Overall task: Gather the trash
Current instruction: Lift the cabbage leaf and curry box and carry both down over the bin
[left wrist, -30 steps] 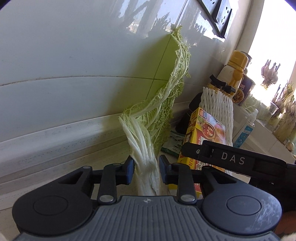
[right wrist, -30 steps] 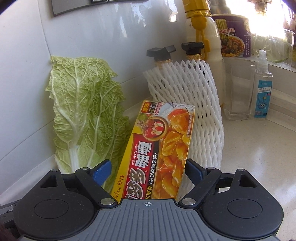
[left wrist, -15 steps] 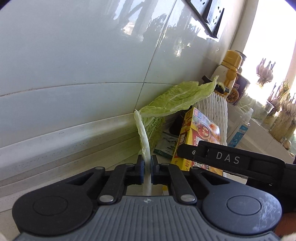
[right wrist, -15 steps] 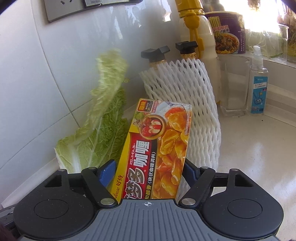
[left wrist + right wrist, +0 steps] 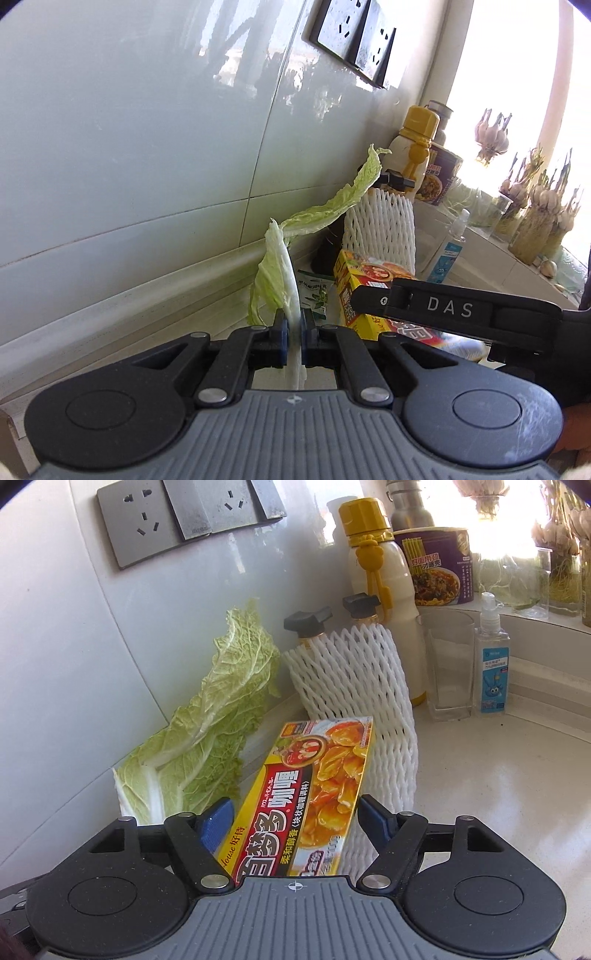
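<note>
My left gripper [image 5: 293,334] is shut on the white stem of a cabbage leaf [image 5: 284,273]. The leaf rises from the jaws and bends right toward the foam net. In the right wrist view the leaf [image 5: 207,731] leans against the wall. My right gripper [image 5: 295,823] is shut on a yellow curry box [image 5: 306,794], a blue pad on each side of it. The box [image 5: 365,284] and the right gripper's arm marked DAS [image 5: 454,310] show at the right of the left wrist view.
A white foam net sleeve [image 5: 354,701] over two black-capped bottles stands behind the box. A green sachet [image 5: 314,295] lies on the counter. A yellow-capped bottle [image 5: 380,579], noodle cup [image 5: 439,565], glass [image 5: 450,664] and spray bottle [image 5: 493,657] stand at the back right. Wall sockets [image 5: 184,517] are above.
My left gripper has shut on the cabbage stem and pulled the leaf off the wall, so it droops to the right. My right gripper keeps hold of the curry box and has drawn back slightly.
</note>
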Demonstrator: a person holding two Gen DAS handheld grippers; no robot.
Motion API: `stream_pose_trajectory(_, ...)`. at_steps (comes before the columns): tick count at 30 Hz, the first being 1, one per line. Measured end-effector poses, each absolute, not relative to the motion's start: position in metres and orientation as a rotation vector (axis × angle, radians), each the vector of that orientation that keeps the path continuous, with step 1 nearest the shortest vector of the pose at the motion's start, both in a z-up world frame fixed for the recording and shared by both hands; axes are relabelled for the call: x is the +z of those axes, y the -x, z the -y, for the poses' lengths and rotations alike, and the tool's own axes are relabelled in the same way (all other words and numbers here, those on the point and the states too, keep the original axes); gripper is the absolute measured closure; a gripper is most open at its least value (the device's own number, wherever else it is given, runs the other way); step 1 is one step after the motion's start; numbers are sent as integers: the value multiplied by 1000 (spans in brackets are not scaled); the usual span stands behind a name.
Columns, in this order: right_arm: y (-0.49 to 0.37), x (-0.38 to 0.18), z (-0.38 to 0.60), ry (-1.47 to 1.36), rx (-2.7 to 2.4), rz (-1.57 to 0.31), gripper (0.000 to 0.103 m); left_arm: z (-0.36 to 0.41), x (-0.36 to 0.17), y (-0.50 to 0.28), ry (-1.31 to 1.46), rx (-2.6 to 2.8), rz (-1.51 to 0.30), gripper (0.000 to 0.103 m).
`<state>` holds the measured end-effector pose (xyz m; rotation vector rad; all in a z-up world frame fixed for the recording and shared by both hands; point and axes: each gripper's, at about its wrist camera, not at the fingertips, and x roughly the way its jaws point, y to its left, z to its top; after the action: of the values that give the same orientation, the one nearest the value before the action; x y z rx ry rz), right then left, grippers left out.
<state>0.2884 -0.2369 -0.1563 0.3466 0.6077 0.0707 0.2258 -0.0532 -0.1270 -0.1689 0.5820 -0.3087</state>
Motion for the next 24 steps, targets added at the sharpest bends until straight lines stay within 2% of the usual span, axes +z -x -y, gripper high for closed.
stream_pose_trajectory(1, -286, -155, 238, -357, 66, -611, 38, 52, -125, -224, 164, -310, -585, 97)
stream_pose_trajectory(2, -285, -155, 239, -361, 65, -625, 62, 52, -123, -222, 158, -311, -588, 97)
stream_pose_trajectory(3, -286, -155, 240, -379, 63, -662, 77, 50, -122, -220, 153, -313, -591, 97)
stream_pose_trajectory(6, -280, -155, 239, -357, 42, -686, 76, 49, -118, -215, 138, -319, -604, 97)
stream_pose_trajectory(9, -274, -159, 236, -358, 77, -721, 69, 45, -115, -209, 127, -329, -614, 97)
stream_pose_trajectory(11, -268, -164, 233, -365, 95, -739, 53, 41, -116, -206, 121, -335, -626, 97)
stream_pose_trajectory(12, -266, -165, 231, -359, 104, -736, 36, 39, -116, -204, 120, -336, -633, 97)
stream_pose_trajectory(13, -264, -167, 227, -339, 118, -728, 26, 37, -116, -203, 118, -337, -639, 97)
stream_pose_trajectory(17, -262, -174, 212, -137, 180, -719, 19, 26, -119, -196, 115, -346, -662, 97)
stream_pose_trajectory(19, -260, -176, 208, -11, 207, -703, 12, 21, -121, -194, 113, -350, -670, 97)
stream_pose_trajectory(24, -265, -185, 218, 79, 221, -720, 9, 11, -126, -195, 129, -347, -682, 97)
